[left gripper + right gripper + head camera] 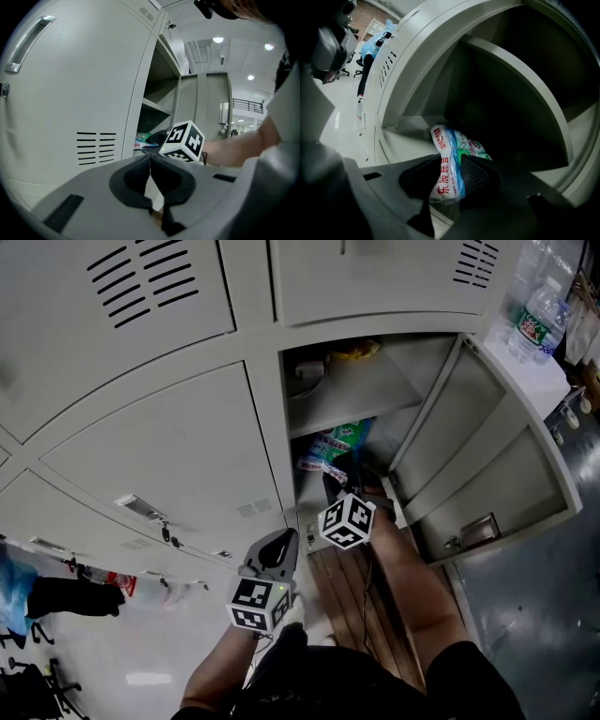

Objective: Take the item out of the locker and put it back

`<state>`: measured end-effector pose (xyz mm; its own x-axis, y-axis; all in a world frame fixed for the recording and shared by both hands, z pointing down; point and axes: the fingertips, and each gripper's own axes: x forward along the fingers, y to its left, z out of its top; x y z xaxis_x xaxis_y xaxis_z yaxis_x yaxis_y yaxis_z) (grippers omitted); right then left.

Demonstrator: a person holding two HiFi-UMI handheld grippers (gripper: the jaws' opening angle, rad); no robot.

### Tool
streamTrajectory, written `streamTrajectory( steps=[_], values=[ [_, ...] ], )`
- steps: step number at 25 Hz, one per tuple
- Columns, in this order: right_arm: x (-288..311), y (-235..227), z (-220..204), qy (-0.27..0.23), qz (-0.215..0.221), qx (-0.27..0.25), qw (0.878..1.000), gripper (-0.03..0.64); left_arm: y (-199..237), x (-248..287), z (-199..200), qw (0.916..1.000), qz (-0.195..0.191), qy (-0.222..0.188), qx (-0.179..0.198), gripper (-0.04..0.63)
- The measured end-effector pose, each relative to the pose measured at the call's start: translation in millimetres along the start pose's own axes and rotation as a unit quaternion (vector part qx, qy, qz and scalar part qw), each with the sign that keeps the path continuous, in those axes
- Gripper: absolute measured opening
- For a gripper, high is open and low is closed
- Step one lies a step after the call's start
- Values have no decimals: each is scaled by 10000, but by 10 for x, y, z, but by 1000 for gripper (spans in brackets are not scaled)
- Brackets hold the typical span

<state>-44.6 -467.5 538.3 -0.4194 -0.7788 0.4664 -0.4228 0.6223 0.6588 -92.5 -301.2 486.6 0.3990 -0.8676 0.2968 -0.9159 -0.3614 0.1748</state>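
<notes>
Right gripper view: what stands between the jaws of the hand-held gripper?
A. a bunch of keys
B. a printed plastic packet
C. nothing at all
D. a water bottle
B: a printed plastic packet with red characters stands between the two jaws of the right hand-held gripper, which reaches into the open locker.

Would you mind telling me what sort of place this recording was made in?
Most likely a workplace locker area: a bank of grey metal lockers with vent slots, one locker door standing open with a packet inside, and office chairs beyond.
</notes>
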Motion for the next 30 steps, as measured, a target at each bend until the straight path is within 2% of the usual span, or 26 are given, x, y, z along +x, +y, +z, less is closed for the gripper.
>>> streamTrajectory(
  steps=[10, 14, 17, 19, 23, 30],
  values=[
    [-56, 13, -6, -121, 129, 193, 9997, 225, -79, -58, 27, 10000, 27, -29, 52, 5],
    [-144, 2, 12, -216, 113, 356, 9991, 223, -131, -100, 47, 9999, 43, -58, 83, 6],
    [-255, 13, 52, -315, 144, 463, 9983, 200, -188, -139, 60, 9999, 58, -80, 102, 5],
    [-358, 7, 85, -401, 124, 549, 9976, 155, -234, -178, 69, 9998, 81, -106, 114, 5],
    [-641, -51, 139, -620, -65, 819, 9947, 8, -353, -292, 79, 9997, 153, -170, 125, 6],
    [-1275, -18, 260, -1150, -44, 1476, 9823, 0, -637, -570, 27, 9990, 314, -278, 133, 6]
  ],
)
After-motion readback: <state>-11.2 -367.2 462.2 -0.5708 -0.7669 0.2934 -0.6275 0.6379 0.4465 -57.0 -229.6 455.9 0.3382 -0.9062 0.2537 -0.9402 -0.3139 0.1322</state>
